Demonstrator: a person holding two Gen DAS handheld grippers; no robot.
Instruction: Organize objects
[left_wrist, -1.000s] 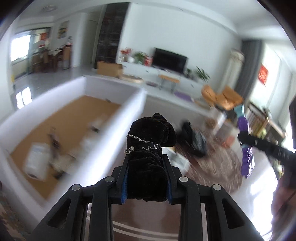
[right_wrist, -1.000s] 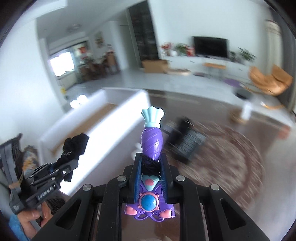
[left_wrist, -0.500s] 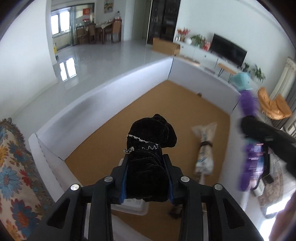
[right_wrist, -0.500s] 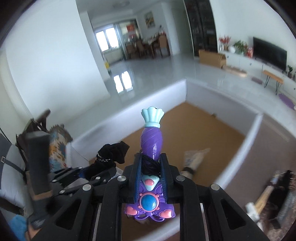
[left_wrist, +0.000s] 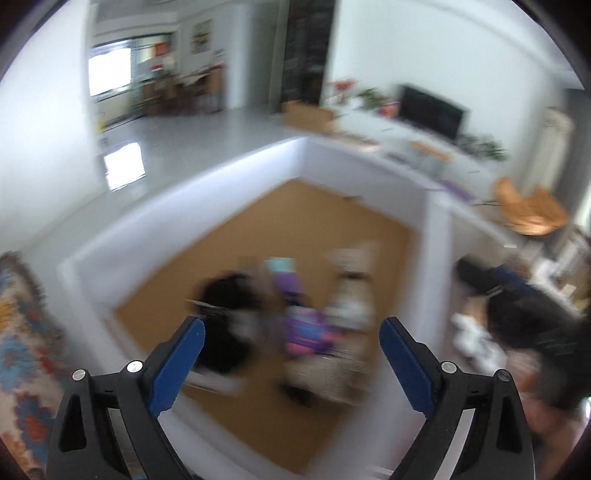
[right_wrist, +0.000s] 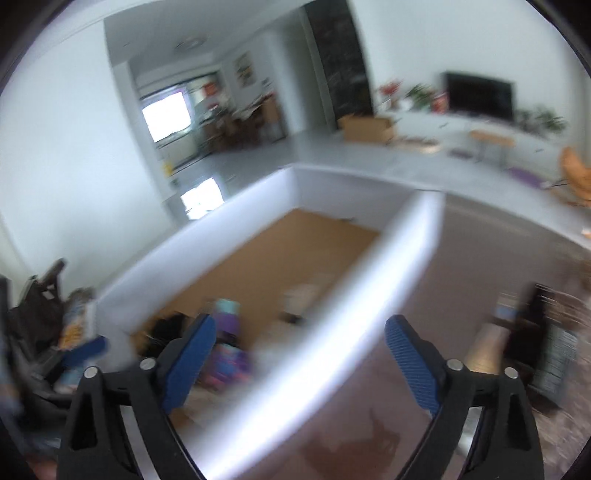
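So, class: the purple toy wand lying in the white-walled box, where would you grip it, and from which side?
Grip the purple toy wand across its narrower purple shaft, below the pale shell tip, coming down from above: it appears to lie flat on the box floor, walls blocking a side approach. Blur hides finer detail.

Your left gripper (left_wrist: 291, 328) has just been opening, nothing between its jaws. Below, blurred, the black cloth (left_wrist: 225, 317) lies at nine o'clock of the purple toy (left_wrist: 295, 317), inside the white box (left_wrist: 177, 199).

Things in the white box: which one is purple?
The purple toy, lying in the middle of the box; the black bundle lies left of it, a pale package right.
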